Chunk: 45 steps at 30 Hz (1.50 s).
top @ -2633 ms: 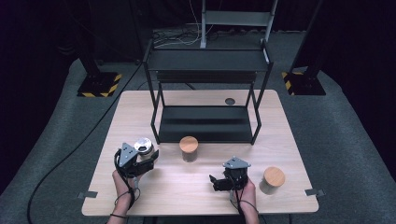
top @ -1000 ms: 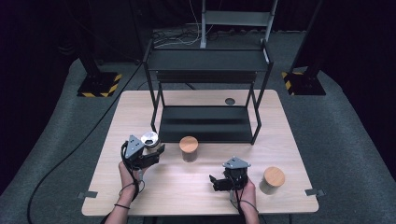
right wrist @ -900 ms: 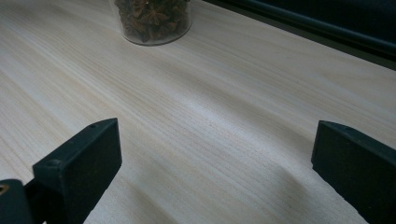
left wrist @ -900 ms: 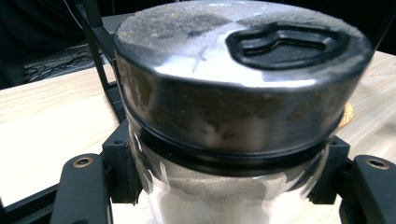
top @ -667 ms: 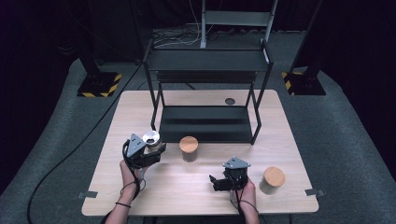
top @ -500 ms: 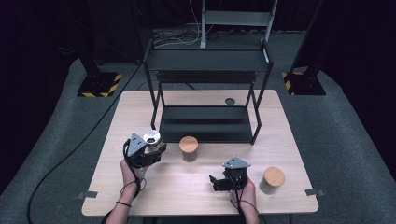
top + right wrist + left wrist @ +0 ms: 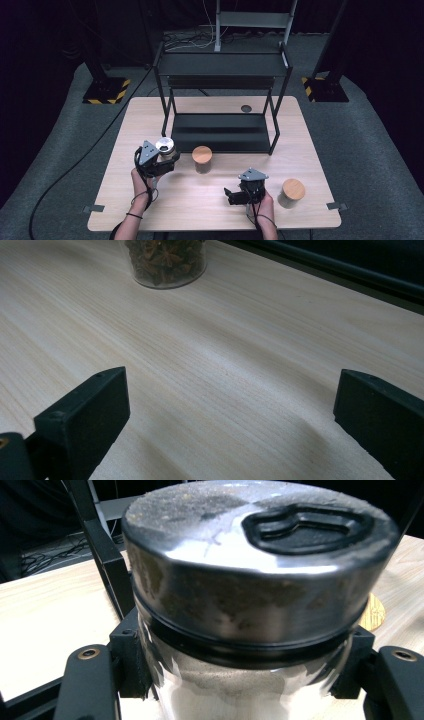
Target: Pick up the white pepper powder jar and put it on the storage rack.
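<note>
My left gripper [image 7: 167,158] is shut on a glass jar with a silver metal lid [image 7: 165,146], held just above the table's left half, near the rack's front left leg. In the left gripper view the jar [image 7: 250,580] sits between both jaws of that gripper [image 7: 245,677]; its lid has a black raised mark on top. My right gripper [image 7: 233,196] rests low over the table's front middle with its jaws pointing left, open and with nothing between them [image 7: 225,410].
A wooden-lidded jar [image 7: 202,159] of star anise [image 7: 165,260] stands mid-table, right of the held jar. Another wooden-lidded jar [image 7: 292,192] stands at the front right. A black two-level rack [image 7: 222,65] occupies the back of the wooden table [image 7: 215,215]; its leg [image 7: 107,565] is close behind the held jar.
The left gripper has carried the silver-lidded jar a little to the right and away, toward the rack. The right gripper has kept still.
</note>
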Motion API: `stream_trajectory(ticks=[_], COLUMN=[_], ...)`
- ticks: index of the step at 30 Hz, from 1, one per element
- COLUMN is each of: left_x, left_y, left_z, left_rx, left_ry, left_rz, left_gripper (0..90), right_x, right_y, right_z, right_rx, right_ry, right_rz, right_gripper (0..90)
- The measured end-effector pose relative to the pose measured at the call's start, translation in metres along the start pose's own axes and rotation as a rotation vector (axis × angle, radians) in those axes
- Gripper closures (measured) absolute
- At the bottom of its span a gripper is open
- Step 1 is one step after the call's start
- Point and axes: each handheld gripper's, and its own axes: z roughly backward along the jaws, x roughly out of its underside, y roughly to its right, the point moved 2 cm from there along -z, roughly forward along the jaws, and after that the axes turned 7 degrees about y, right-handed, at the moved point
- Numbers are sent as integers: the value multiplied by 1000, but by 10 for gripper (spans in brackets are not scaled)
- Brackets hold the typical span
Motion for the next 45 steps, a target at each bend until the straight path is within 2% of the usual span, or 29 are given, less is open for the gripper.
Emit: stream_trajectory(ticks=[32, 45], left_x=[-6, -8], left_y=[-5, -4], left_z=[-17, -28], left_rx=[-2, 10], left_ry=[-6, -11], left_rz=[-8, -18], left_gripper=[301, 301], right_x=[0, 0], right_y=[0, 0], right_z=[0, 0], right_rx=[-5, -4], right_ry=[1, 2], right_rz=[0, -1], right_gripper=[5, 5])
